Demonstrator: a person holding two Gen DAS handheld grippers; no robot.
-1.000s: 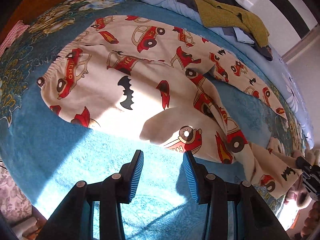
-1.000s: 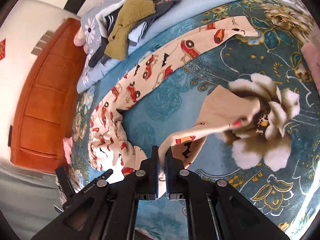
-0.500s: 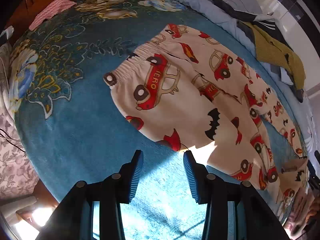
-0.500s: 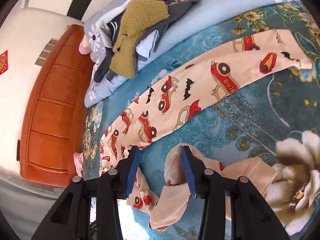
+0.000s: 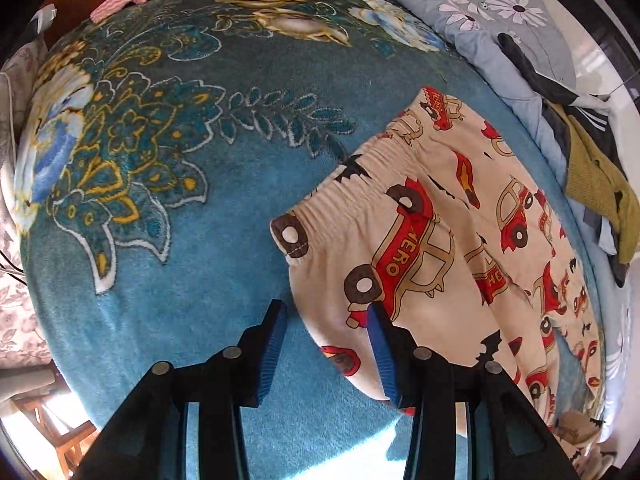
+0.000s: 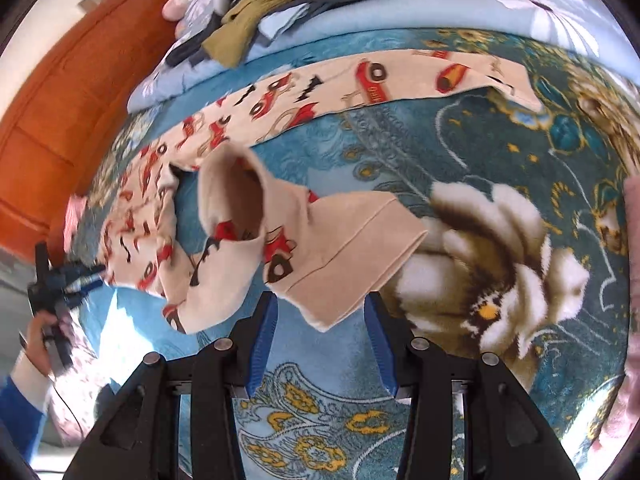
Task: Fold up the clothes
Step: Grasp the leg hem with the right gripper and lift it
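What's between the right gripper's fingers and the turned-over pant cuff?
Nothing but bare blanket. In the right wrist view the cuff corner dips toward the open right gripper, no other item between.

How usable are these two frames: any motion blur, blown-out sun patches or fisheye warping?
Left wrist view: sharp, the pajama pants print readable; fisheye bulges the blue blanket; overexposed sun at the lower-left corner and right edge. Right wrist view: motion blur smears the wooden headboard and the left gripper; white sun patch lower left.
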